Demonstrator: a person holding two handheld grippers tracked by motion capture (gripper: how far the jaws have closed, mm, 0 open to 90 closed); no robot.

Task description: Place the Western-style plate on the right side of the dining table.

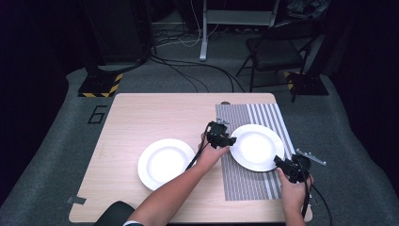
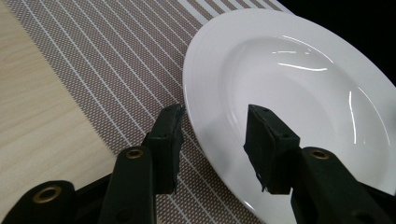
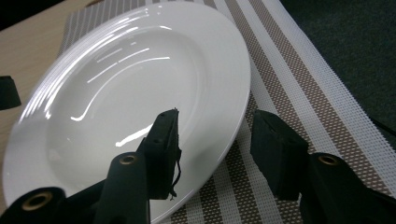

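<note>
1. Our left gripper straddles, jaws wide, the nine o'clock rim of the round white ceramic plate.
2. Our right gripper straddles its five o'clock rim, equally wide.
3. The plate lies on the striped woven placemat; a second white plate sits at its eight o'clock.
4. We judge the grasp pending: both must close evenly.

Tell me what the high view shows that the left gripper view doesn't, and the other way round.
High view alone: a second white plate on bare wood, both forearms, the right gripper at the striped placemat's near right, a folding chair behind the table. Left gripper view alone: the left gripper close up, jaws open astride the plate's near rim. Shared: the plate on the placemat and the wooden table.
</note>
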